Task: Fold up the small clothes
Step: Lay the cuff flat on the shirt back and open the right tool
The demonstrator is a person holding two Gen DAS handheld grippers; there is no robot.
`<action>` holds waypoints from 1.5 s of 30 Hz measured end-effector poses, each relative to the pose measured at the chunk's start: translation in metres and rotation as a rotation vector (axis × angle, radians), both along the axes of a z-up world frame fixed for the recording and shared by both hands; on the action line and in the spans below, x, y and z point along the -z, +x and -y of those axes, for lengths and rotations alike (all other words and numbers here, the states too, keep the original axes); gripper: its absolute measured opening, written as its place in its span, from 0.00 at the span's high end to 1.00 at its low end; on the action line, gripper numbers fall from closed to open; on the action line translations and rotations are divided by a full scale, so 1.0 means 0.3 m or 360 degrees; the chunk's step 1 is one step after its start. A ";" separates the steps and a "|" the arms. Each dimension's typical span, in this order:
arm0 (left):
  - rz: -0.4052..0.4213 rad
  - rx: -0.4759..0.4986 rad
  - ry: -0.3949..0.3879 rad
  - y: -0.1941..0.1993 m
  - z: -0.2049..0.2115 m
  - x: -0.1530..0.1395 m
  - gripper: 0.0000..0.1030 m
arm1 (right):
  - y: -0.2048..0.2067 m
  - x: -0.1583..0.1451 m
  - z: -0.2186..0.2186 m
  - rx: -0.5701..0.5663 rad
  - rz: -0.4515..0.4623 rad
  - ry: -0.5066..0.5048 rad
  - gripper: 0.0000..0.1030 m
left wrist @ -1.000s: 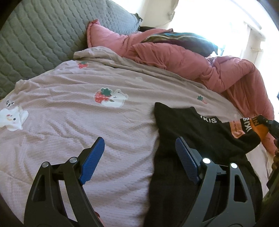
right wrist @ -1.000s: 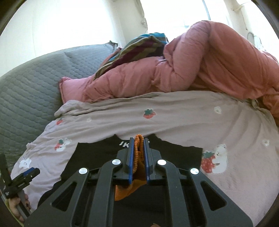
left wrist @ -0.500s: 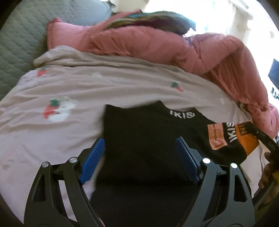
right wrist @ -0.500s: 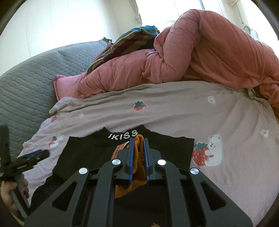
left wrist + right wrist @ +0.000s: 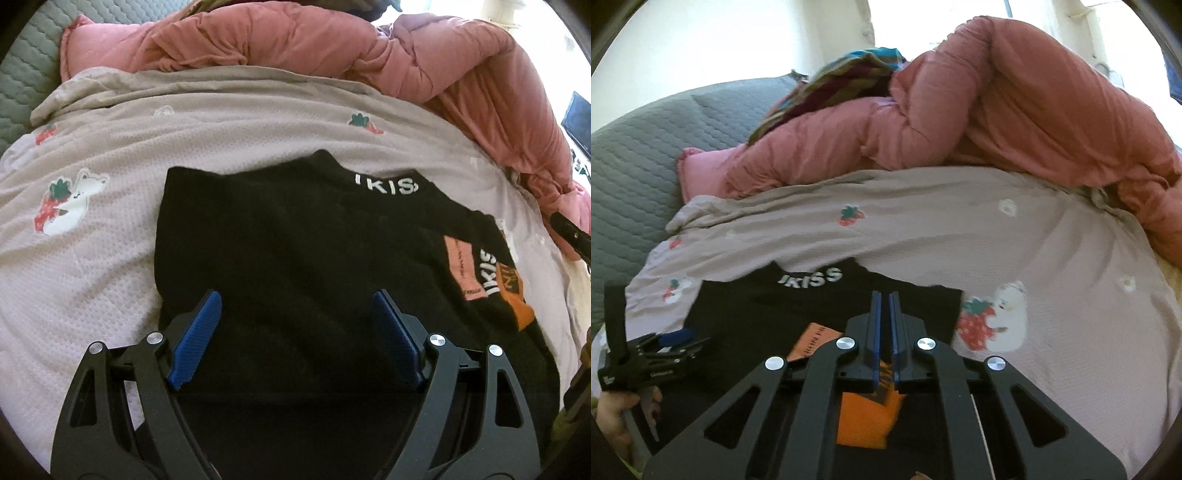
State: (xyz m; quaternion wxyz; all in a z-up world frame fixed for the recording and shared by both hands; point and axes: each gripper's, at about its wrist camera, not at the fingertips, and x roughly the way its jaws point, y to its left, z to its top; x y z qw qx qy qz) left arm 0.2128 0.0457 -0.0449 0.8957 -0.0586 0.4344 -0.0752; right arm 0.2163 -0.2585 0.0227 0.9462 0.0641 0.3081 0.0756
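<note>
A small black sweater [image 5: 295, 251] with white lettering at the collar lies flat on the pale pink bedspread [image 5: 92, 236]. Its orange-cuffed sleeve [image 5: 509, 291] lies folded across its right side. My left gripper [image 5: 295, 325] is open and empty, low over the sweater's lower middle. In the right wrist view the sweater [image 5: 757, 314] lies below my right gripper [image 5: 884, 306]. Its pads stand nearly together with a thin gap and no cloth between them. The orange cuff [image 5: 868, 417] lies under the gripper body. My left gripper shows there at the left [image 5: 672, 343].
A bunched pink duvet [image 5: 332, 40] lies along the far side of the bed, also in the right wrist view [image 5: 997, 110], with a striped cloth [image 5: 831, 85] on top. A grey quilted headboard [image 5: 635, 177] stands at the left. Strawberry and bear prints dot the bedspread.
My right gripper let go of the orange cuff, which now lies on the sweater. My left gripper swung right, over the sweater's middle.
</note>
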 end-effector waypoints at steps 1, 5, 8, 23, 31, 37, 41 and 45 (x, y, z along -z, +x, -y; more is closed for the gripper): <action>0.0009 0.0007 0.0012 -0.006 0.002 0.001 0.26 | -0.001 0.005 0.004 0.0002 -0.0009 0.0001 0.96; 0.0024 0.0021 0.0021 -0.017 -0.002 -0.003 0.26 | -0.012 0.032 -0.022 -0.0038 -0.0068 -0.0018 0.96; 0.0011 0.0015 0.0008 -0.017 -0.013 0.003 0.26 | -0.021 0.055 -0.074 -0.0117 -0.0111 -0.0044 0.93; -0.0047 0.0017 -0.0038 -0.021 -0.047 0.021 0.26 | -0.028 0.118 -0.333 -0.0412 -0.0265 -0.0181 0.69; -0.0039 0.0002 -0.0092 -0.035 -0.065 0.020 0.26 | -0.028 0.157 -0.344 -0.0429 -0.0338 -0.0198 0.64; -0.0035 -0.0009 -0.0078 -0.044 -0.071 0.019 0.26 | -0.010 0.203 -0.320 -0.0376 -0.0444 -0.0217 0.61; -0.0040 -0.0008 -0.0075 -0.045 -0.073 0.018 0.26 | -0.012 0.227 -0.301 -0.0360 -0.0471 -0.0156 0.61; -0.0033 -0.0012 -0.0090 -0.045 -0.079 0.016 0.26 | -0.018 0.223 -0.293 -0.0352 -0.0472 -0.0121 0.61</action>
